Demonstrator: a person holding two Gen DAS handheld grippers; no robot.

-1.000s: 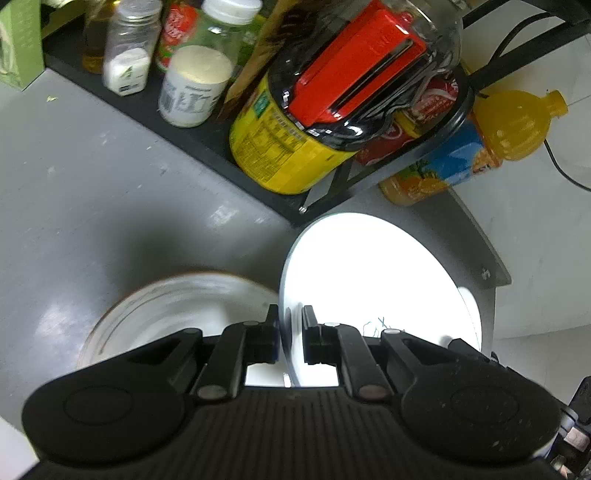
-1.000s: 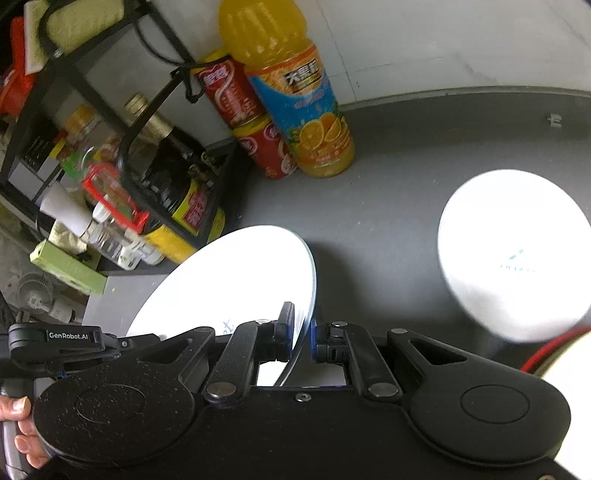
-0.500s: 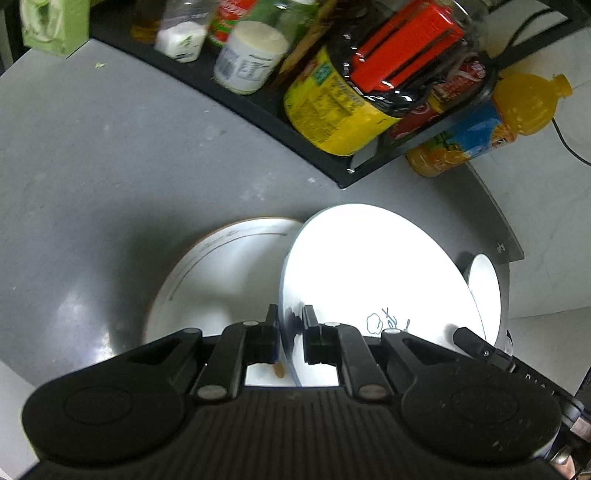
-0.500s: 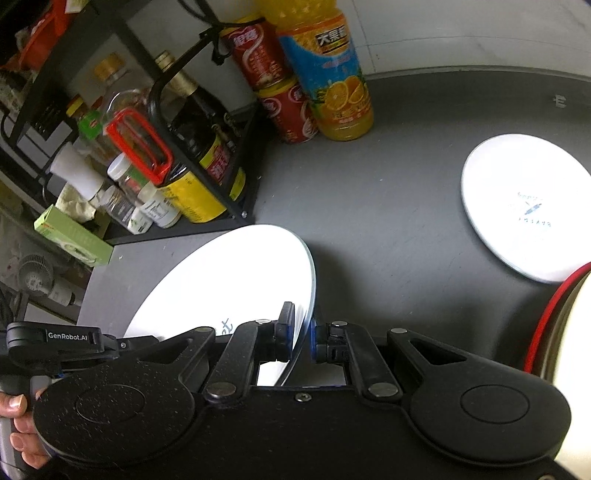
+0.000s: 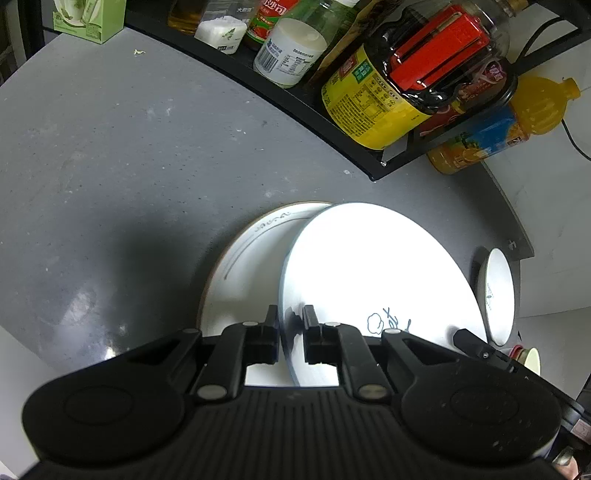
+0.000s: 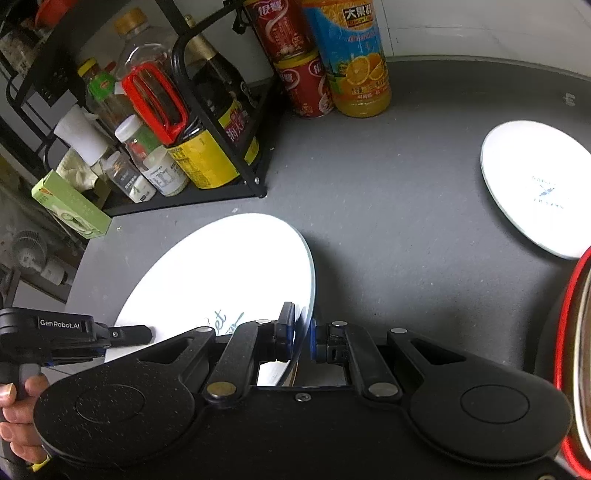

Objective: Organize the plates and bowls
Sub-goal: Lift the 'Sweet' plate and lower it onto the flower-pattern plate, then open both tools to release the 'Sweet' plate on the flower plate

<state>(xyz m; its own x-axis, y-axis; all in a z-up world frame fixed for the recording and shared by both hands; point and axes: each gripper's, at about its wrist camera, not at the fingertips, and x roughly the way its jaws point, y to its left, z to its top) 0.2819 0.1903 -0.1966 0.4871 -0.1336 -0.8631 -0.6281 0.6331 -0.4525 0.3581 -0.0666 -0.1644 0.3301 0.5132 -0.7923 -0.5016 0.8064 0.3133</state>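
Note:
Both grippers hold one large white plate [image 5: 369, 269] by its rim, tilted above the grey counter; it also shows in the right wrist view [image 6: 221, 273]. My left gripper [image 5: 290, 325] is shut on its rim. My right gripper [image 6: 303, 330] is shut on the opposite rim. Under the held plate lies a second white plate with a thin dark line and brown edge [image 5: 255, 258], flat on the counter. A smaller white plate [image 6: 535, 188] lies at the right; it shows in the left wrist view [image 5: 498, 291] too.
A black wire rack [image 6: 221, 195] with sauce bottles and spice jars stands at the back. An orange juice bottle [image 6: 354, 59] and red cans [image 6: 299, 74] stand beside it. A red-rimmed bowl [image 6: 576, 350] is at the right edge. A green box [image 5: 88, 18] sits far left.
Both grippers have drawn back and risen with the held plate. The lined plate beneath has come into fuller view, and the small plate at the right appears further in.

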